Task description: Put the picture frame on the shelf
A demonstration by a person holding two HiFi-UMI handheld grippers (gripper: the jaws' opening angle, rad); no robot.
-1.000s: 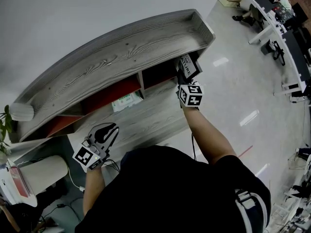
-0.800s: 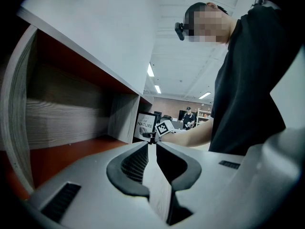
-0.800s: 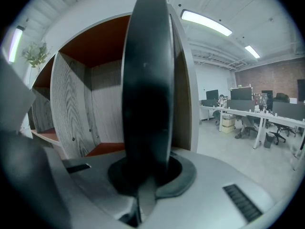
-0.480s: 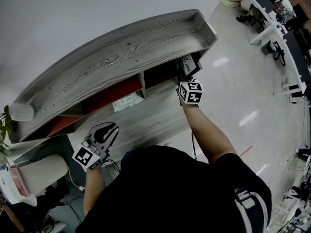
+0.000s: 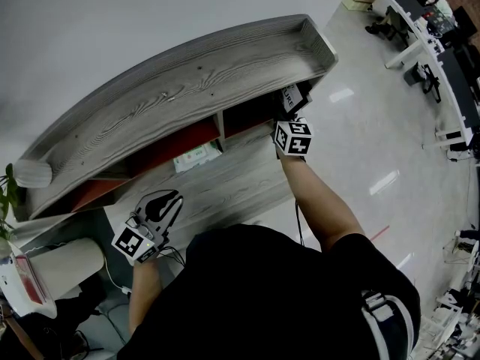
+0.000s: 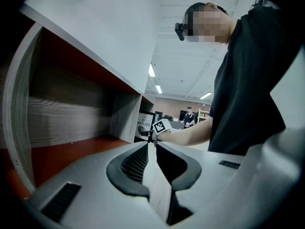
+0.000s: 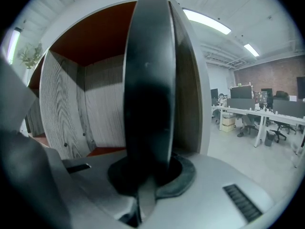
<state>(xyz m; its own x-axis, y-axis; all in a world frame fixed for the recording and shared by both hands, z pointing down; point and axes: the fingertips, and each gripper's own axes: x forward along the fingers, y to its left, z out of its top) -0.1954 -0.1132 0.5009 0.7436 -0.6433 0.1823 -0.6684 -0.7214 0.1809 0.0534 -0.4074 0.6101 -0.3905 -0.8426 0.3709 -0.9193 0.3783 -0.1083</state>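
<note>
The office floor point(image 5: 375, 148) was pale and glossy, with the grey wood-grain shelf point(image 5: 187, 88) against the wall. My right gripper point(image 5: 287, 117) had its jaws clenched on the picture frame point(image 5: 293, 98), upright at the shelf's right-end red compartment. My left gripper point(image 5: 171, 199) had its jaws pressed together, empty.

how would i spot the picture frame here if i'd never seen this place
Look for the long grey wood-grain shelf with red-lined compartments along the wall. At its right end compartment, the right tongs clamp the picture frame. It is a dark-rimmed white panel with black lettering, unlike the pale green-and-white packet lying at the middle compartment.
</note>
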